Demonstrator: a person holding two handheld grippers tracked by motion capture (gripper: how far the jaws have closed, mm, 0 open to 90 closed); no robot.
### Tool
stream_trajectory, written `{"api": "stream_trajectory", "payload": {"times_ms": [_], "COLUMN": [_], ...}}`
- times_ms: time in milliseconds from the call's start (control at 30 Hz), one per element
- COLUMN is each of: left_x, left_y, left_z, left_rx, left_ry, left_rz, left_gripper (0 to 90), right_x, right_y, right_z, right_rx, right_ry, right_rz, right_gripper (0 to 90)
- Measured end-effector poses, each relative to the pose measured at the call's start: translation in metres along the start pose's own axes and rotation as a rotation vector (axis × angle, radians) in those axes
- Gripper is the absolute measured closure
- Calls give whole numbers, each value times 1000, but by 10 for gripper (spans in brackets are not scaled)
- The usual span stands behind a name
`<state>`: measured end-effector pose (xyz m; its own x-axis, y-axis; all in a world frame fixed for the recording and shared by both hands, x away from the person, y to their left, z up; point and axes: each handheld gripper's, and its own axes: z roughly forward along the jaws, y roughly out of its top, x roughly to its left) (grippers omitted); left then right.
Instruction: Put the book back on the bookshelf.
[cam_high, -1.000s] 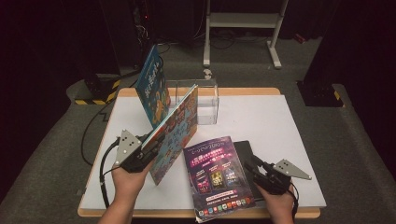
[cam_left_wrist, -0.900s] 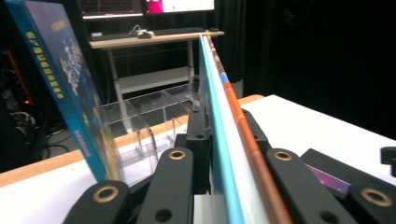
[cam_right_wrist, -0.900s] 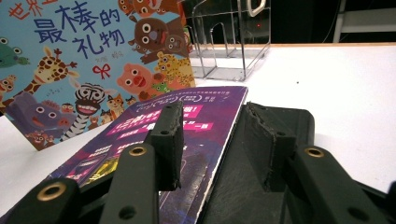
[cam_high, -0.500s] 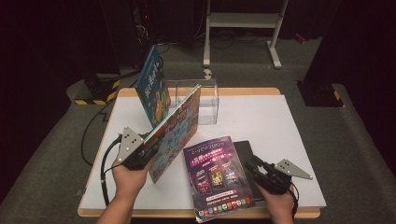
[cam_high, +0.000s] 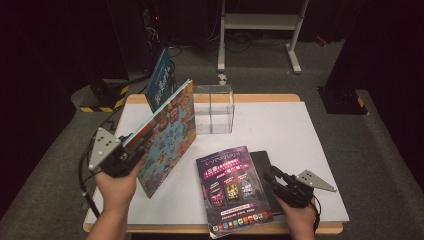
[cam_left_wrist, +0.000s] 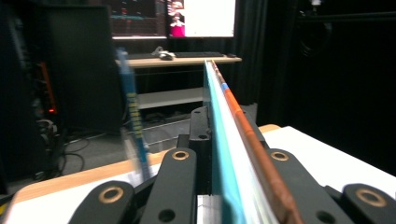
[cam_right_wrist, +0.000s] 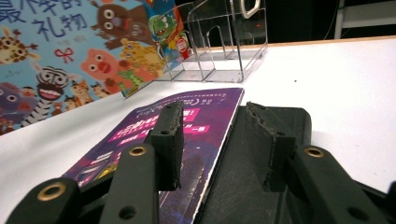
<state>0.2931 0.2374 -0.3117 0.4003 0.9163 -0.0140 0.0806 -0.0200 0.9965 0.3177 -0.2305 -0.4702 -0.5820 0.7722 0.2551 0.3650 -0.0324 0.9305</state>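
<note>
Dark studio, white desk with wooden rim. Left gripper with fingers clamped on the near edge of a colourful cartoon-animal picture book, held upright and angled toward the clear acrylic divided book stand at the far middle, likely for slotting in. Right gripper near right, fingers parted, gripping nothing, astride the edge of a purple magazine lying flat, probably next.

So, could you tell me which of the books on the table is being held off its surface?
The cartoon-animal picture book, clamped on edge in the left gripper. The purple magazine lies flat, and the blue book leans at the table's far edge.
</note>
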Motion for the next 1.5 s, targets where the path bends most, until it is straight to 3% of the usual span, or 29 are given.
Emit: {"api": "stream_trajectory", "payload": {"times_ms": [133, 267, 467, 700, 867, 1033, 1300, 1500], "left_x": [10, 13, 8, -3, -2, -3, 2, 4], "left_y": [-5, -9, -8, -8, -11, -16, -29, -38], "left_z": [-4, 6, 37, 89, 115, 131, 138, 133], "left_rx": [12, 13, 6, -19, -35, -41, -37, -51], "left_ry": [56, 109, 145, 235, 251, 274, 275, 275], "left_rz": [-25, -32, -24, 13, -12, 6, -23, -19], "left_gripper": [809, 808, 807, 807, 807, 807, 805, 802], "right_x": [1, 2, 1, 0, -2, -4, -3, 0], "right_y": [1, 1, 1, 1, 2, 2, 0, -1], "right_z": [0, 1, 1, 0, -2, -5, -3, -1], "right_rx": [-1, -1, -1, -5, -13, -21, -13, -4], "right_ry": [0, 1, 1, 2, 0, -3, 4, 8], "right_rz": [-3, -3, -1, -1, 5, 15, 12, 7], "right_gripper": [580, 580, 581, 582, 586, 586, 587, 586]}}
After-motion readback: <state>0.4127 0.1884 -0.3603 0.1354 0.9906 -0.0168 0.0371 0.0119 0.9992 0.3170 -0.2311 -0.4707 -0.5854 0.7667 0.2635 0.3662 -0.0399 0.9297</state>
